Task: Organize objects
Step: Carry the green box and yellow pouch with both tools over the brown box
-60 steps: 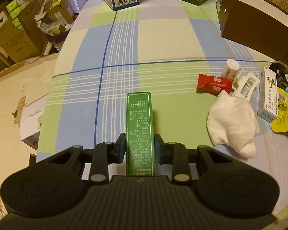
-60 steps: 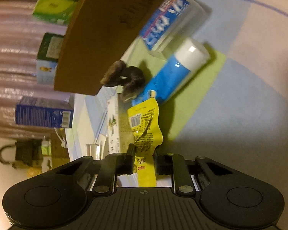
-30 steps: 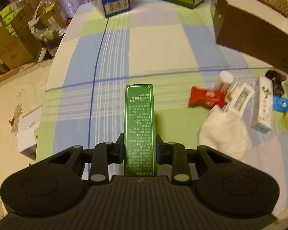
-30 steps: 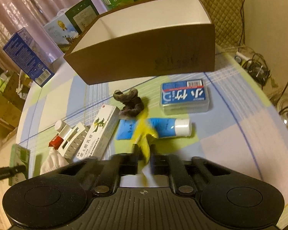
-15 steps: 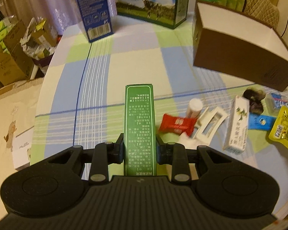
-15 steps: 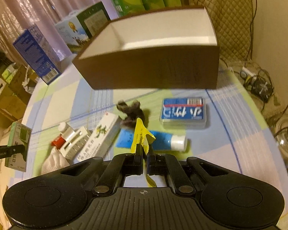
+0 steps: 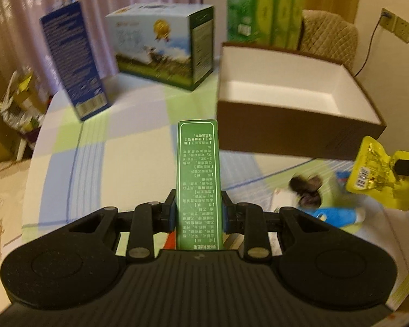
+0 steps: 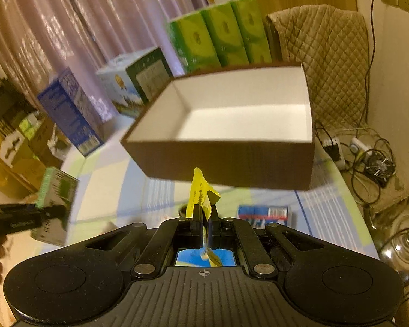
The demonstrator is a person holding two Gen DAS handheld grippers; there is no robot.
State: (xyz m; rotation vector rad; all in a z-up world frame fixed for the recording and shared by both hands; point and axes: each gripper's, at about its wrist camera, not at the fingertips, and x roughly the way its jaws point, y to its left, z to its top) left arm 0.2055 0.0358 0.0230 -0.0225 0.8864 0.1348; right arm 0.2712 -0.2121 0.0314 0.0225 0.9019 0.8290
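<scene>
My left claw point(image 7: 197, 212) still pinches the tall green printed carton point(image 7: 198, 174), my right claw point(image 8: 204, 214) the crinkled yellow foil sachet point(image 8: 200, 190). Both have risen off the checked table point(image 7: 139, 114); the open brown cardboard box point(image 7: 291, 133) now sits closer ahead.

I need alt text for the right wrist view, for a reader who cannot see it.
The right claw is shut on a yellow packet, raised before an open brown box with a bare white inside. At the left edge, the left claw holds a green carton above the checked tablecloth.
</scene>
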